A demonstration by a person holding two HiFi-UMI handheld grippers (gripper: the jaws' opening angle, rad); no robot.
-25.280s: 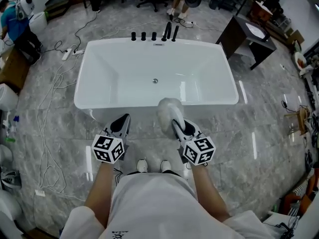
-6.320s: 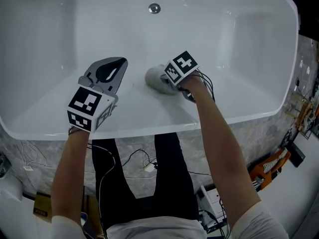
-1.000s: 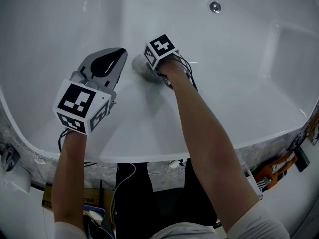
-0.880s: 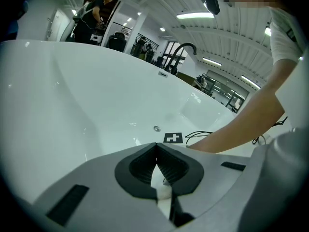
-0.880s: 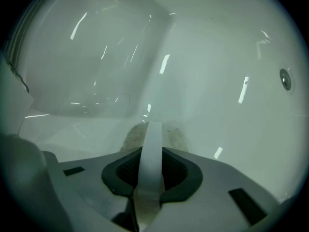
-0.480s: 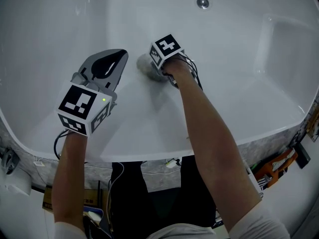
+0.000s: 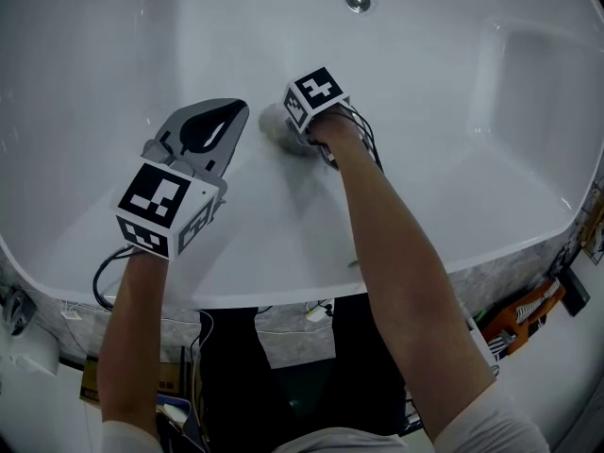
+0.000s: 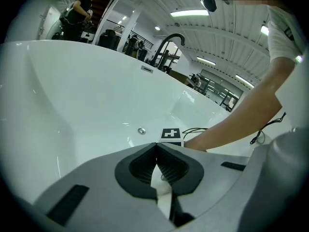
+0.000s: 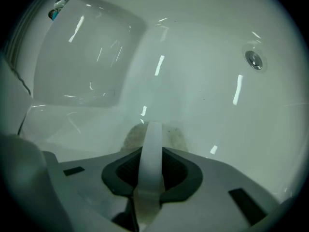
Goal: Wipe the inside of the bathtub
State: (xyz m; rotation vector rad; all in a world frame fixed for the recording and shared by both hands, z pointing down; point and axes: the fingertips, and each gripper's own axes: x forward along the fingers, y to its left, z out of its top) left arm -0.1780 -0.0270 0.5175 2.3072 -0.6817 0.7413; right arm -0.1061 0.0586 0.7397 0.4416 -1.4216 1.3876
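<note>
From where I stand the person leans over the bathtub (image 7: 453,206), both arms reaching down inside it. The right gripper (image 7: 300,126) is clamped on a white band (image 9: 153,132) that rises from a grey wiping pad (image 7: 276,126). The pad lies flat against the tub's sloping inner wall, on the near side of the drain (image 7: 358,0) and well apart from it. In the right gripper view the pad's fuzzy edge (image 9: 129,138) peeks out on either side of the band, touching the glossy white surface.

The left gripper (image 7: 231,110) hovers just beside the pad with its jaws pressed together and nothing between them; I'd say it is idle.

The pad looks soft and light, the sort that squashes under pressure and follows the curve of the wall. The band seems the right place to hold it, since it sits over the pad's middle. The enamel looks slick, so I'd guess the pad glides easily, though a narrow band could twist in the jaws if pushed sideways too hard
</note>
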